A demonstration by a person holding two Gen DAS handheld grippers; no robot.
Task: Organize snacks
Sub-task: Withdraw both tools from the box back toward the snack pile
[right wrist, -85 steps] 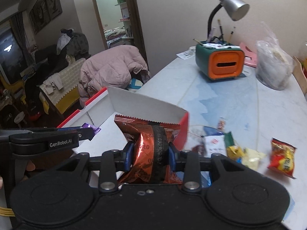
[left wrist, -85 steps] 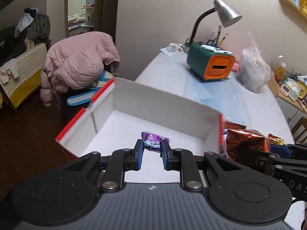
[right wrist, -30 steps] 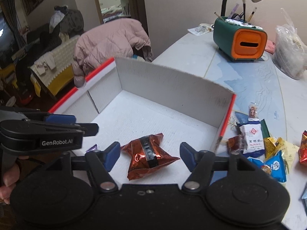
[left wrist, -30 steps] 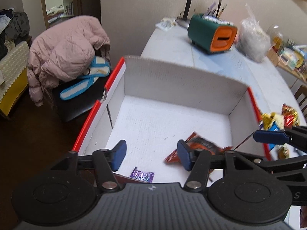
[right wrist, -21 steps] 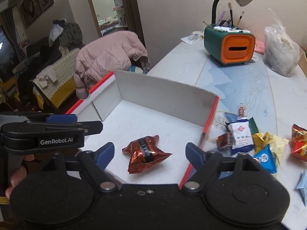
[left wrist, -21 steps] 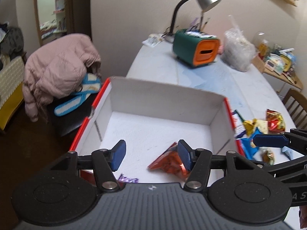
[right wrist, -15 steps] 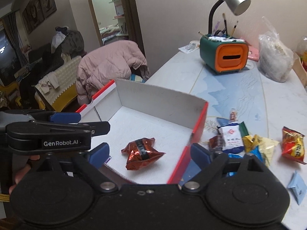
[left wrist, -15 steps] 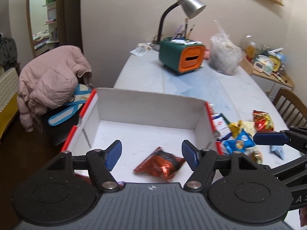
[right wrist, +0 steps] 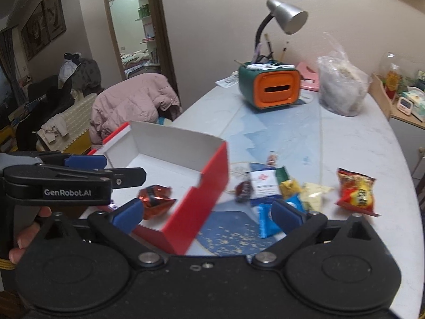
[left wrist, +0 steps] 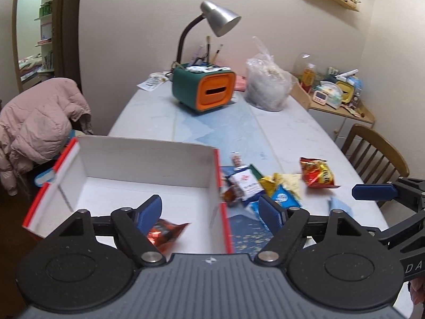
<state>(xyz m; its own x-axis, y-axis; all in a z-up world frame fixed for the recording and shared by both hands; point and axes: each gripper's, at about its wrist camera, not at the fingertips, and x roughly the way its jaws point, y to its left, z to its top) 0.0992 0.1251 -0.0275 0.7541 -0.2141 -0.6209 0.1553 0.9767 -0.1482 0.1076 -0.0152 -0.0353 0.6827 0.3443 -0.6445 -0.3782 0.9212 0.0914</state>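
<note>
Left gripper (left wrist: 211, 210): my jaws are opening, spread wide, and nothing sits between the blue pads; they hang over the near right corner of the box.
Right gripper (right wrist: 207, 214): my jaws are opening too, as wide as I see them go, empty; the box's red side wall and the table show through the gap.
Box (left wrist: 148, 159): white inside, red outside, open-topped. It lies ahead and to the left of my left jaws; from the right wrist its red wall (right wrist: 202, 194) passes between the jaws.
Orange-red foil snack (left wrist: 164, 234): it lies on the box floor, just behind my left gripper's left pad, partly hidden by it. In the right wrist view it lies (right wrist: 154, 199) just beyond the left pad, apart from it.
Loose snack pile (left wrist: 255, 183): small packets in white, yellow, green and blue lie on the table just right of the box, ahead of my left gripper's right pad.
Blue packet (right wrist: 268, 220): on the table, just inside my right gripper's right pad, not touched.
Red chip bag (right wrist: 357, 192): lies alone on the table, beyond and right of my right jaws.
Hand (right wrist: 24, 234): fingers wrap the left gripper's handle at the left edge of the right wrist view.
</note>
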